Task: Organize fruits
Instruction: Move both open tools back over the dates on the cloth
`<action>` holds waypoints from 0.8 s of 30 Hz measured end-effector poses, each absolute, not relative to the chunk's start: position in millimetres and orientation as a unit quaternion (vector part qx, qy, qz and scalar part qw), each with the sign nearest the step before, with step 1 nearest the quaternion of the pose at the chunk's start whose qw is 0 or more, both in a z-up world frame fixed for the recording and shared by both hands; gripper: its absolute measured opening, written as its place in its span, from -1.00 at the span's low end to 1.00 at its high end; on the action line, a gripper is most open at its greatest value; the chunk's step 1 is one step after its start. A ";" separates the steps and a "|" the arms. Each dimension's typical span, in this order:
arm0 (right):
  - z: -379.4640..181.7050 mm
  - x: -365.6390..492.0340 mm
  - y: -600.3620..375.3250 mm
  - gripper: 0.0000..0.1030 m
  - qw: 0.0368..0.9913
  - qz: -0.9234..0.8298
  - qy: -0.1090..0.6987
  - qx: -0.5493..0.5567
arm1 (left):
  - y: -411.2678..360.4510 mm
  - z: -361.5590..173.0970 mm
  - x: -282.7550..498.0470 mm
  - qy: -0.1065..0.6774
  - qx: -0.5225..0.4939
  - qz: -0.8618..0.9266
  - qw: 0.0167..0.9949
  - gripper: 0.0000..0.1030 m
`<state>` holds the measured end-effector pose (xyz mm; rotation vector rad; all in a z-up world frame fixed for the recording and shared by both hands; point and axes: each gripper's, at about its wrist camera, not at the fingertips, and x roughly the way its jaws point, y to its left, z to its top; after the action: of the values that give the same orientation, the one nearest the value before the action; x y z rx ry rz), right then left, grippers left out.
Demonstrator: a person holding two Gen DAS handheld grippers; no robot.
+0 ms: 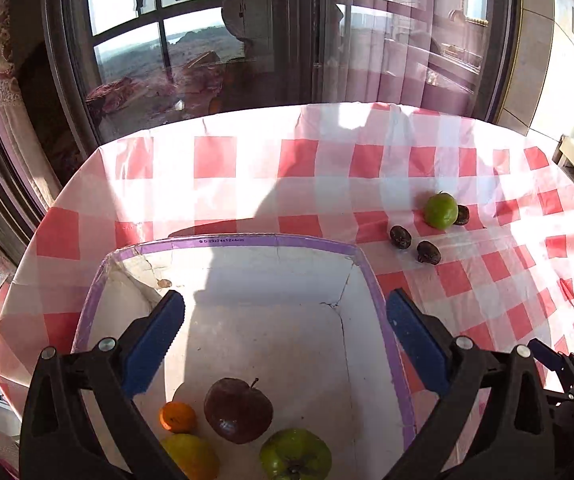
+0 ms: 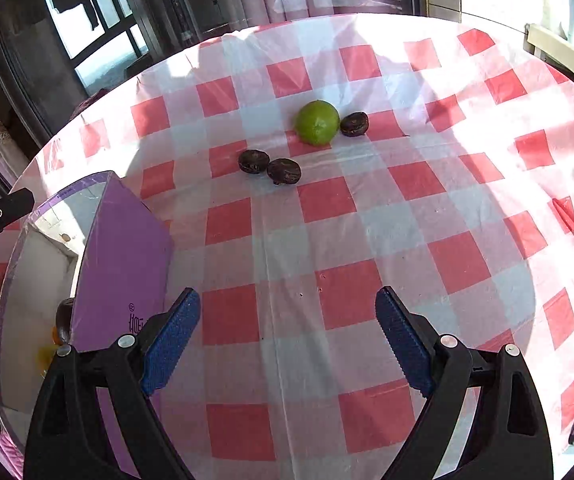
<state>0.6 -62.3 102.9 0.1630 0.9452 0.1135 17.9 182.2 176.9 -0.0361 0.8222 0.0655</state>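
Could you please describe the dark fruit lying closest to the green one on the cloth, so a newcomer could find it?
On the checked cloth, right of the box, lies a green fruit among three dark fruits. Yours touches the green one's right side; the other two sit apart as a pair.

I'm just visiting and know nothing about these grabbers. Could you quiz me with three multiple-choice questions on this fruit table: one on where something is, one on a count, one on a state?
1. Where is the red apple?
A. in the box
B. on the tablecloth
C. in a gripper

2. How many small dark fruits lie on the cloth?
A. one
B. three
C. five

3. The right gripper is:
A. open, empty
B. shut on a lime
C. shut on the box

Answers: 1 A, the apple sits on the box floor. 2 B, three lie near the green fruit. 3 A, the jaws are spread over bare cloth.
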 end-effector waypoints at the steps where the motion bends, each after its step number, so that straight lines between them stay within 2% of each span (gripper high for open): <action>1: 96.5 6.3 -73.5 0.68 0.882 0.048 0.462 0.081 | 170.3 179.7 22.2 0.394 -0.026 0.020 0.919 0.96; 6: 55.9 49.8 -128.3 0.68 0.872 0.032 0.484 0.070 | 97.5 174.7 51.2 0.411 -0.034 -0.037 0.910 0.96; 12: 41.1 117.7 -155.6 0.60 0.877 0.055 0.475 0.034 | 27.6 134.5 84.1 0.467 -0.031 -0.060 0.882 0.96; 19: 29.8 187.2 -150.3 0.52 0.884 0.089 0.459 -0.028 | 10.5 68.3 105.3 0.549 -0.018 -0.036 0.835 0.96; 24: 22.7 222.0 -141.9 0.46 0.886 0.109 0.448 -0.053 | 14.4 40.0 115.1 0.574 -0.011 -0.011 0.819 0.96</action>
<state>222.0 -141.9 22.7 -0.1107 0.9309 0.2270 115.1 14.4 40.0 -0.0244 1.2219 -0.0225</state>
